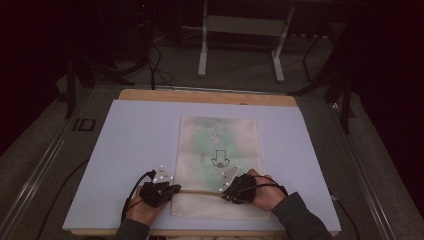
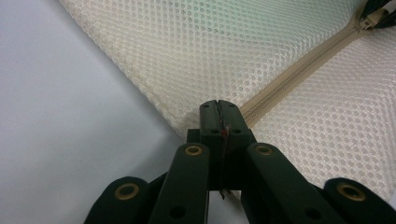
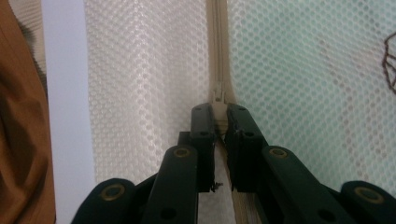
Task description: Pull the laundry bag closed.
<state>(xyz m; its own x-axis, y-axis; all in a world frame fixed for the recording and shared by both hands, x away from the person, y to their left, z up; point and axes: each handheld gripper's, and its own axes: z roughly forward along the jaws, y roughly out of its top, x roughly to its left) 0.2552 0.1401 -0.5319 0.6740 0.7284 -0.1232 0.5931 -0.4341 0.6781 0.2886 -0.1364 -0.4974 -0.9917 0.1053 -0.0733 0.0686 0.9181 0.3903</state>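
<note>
A cream mesh bag [image 1: 220,145] with something green inside lies flat on a white board [image 1: 135,150]. A zipper [image 1: 200,191] runs across its near end. My left gripper [image 1: 172,190] is shut on the bag's left edge where the zipper [image 2: 299,70] ends; in the left gripper view its jaws [image 2: 218,105] are pressed together on the mesh [image 2: 187,46]. My right gripper [image 1: 227,192] is further along the zipper. In the right gripper view it [image 3: 219,109] is shut on the zipper pull [image 3: 218,95], with the closed zipper tape [image 3: 215,46] running ahead of it.
The white board rests on a wooden tabletop [image 1: 210,96]. A black drawing [image 1: 219,159] shows through the mesh. Beyond the table stand a metal frame [image 1: 240,30] and cables on the floor [image 1: 155,65]. A brown surface [image 3: 18,116] lies past the board's near edge.
</note>
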